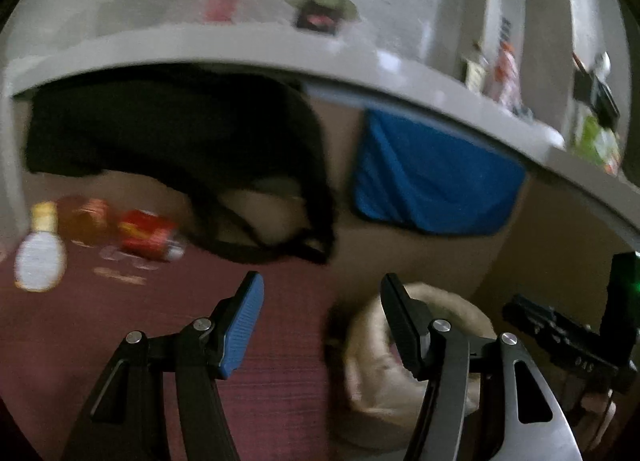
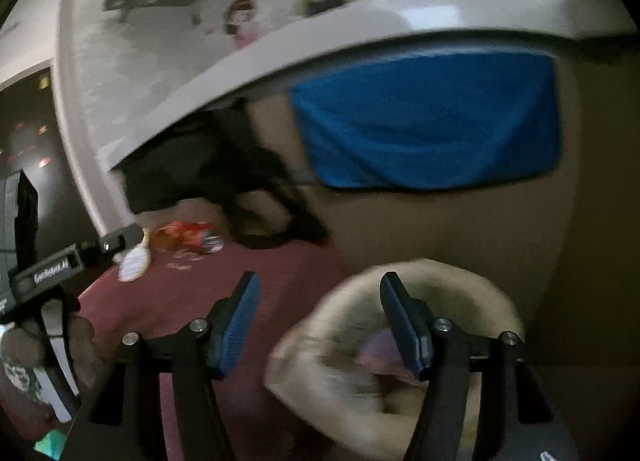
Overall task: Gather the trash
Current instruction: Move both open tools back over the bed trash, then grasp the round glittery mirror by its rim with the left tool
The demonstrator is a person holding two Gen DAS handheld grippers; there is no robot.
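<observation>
The left gripper (image 1: pixel 322 325) and right gripper (image 2: pixel 320 323) were seen with jaws spread, nothing pinched. A blurred beige bag (image 2: pixel 400 341) was seen just beyond them on the maroon mat (image 1: pixel 280 381). A red can (image 1: pixel 150 237) and white bottle (image 1: pixel 40 257) were left near the mat's far left edge.

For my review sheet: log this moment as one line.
left gripper: open, empty | right gripper: open, empty | beige bag: below both | red can, white bottle: uncollected
</observation>
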